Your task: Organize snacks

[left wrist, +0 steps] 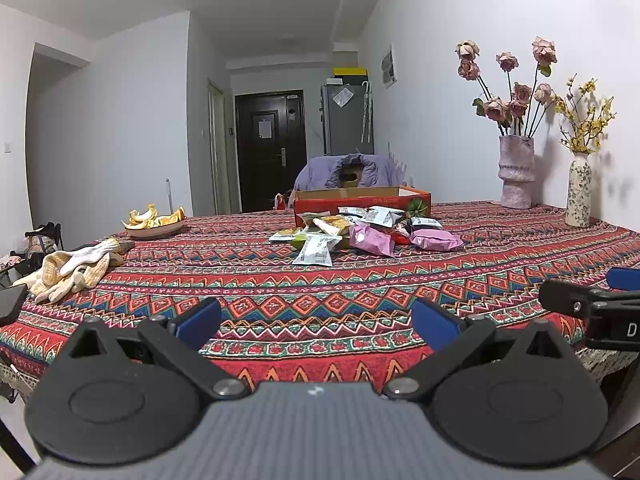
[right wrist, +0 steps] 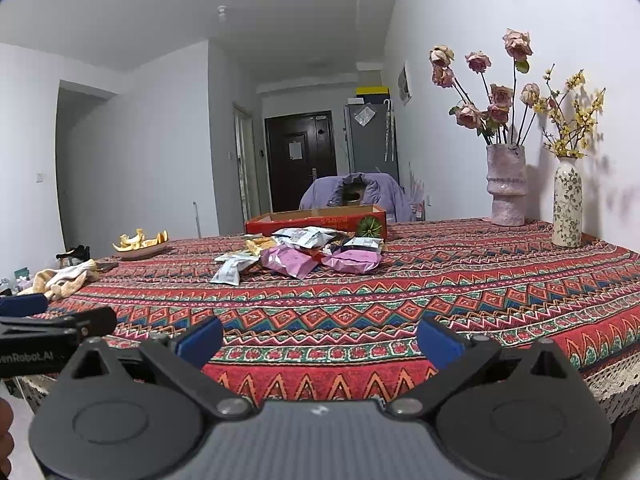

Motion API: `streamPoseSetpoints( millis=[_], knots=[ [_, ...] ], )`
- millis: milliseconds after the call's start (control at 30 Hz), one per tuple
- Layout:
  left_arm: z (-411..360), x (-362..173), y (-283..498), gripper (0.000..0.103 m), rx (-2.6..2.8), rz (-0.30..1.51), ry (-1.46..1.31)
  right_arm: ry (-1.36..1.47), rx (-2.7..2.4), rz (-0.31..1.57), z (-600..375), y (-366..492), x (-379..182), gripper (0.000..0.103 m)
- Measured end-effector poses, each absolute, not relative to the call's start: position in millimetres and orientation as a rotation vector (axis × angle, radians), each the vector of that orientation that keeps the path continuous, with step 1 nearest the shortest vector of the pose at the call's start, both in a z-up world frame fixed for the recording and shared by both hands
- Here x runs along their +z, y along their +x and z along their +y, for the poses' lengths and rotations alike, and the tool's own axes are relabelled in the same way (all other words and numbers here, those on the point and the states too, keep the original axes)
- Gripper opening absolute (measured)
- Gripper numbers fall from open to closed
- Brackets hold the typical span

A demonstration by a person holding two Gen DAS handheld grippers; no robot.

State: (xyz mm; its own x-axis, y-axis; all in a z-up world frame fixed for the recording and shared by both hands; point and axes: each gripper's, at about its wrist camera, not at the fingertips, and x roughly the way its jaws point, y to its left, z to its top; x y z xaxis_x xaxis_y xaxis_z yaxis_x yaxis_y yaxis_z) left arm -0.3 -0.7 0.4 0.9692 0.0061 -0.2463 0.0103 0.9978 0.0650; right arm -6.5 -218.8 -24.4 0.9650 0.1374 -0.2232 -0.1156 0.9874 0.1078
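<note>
Two hand-held grippers, left hand-held gripper [left wrist: 316, 322] and right hand-held gripper [right wrist: 320, 338], hover wide and empty at the near edge of the surface [left wrist: 360, 280]. The snack packets [left wrist: 360, 232] lie heaped far across it, against the red box [left wrist: 360, 200]. Glossy, overlapping wrappers could slip or lift together. They look crinkled: white, yellow, pink.

I see white walls [left wrist: 120, 120] and a white ceiling [left wrist: 260, 0], even indoor light. Dark door [left wrist: 270, 148] at centre frame, end of the hallway; grey fridge [left wrist: 347, 118] just right of it with a yellow box [left wrist: 349, 71] on top. Bench [left wrist: 360, 280] under a red patterned cloth fills the lower half. Chair [left wrist: 352, 172] draped in purple fabric behind it. Two flower vases at right against the wall: pink vase [left wrist: 516, 172], floral vase [left wrist: 579, 194].
</note>
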Motion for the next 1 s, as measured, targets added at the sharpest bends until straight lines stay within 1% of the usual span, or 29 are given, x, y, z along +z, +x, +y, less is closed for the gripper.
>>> streamPoseSetpoints(
  millis=[1000],
  knots=[
    [-0.7,-3.9,0.5,0.103,0.003,0.255,0.094,0.067,0.111,0.232,-219.7,-8.0,-25.1,0.103]
  ],
)
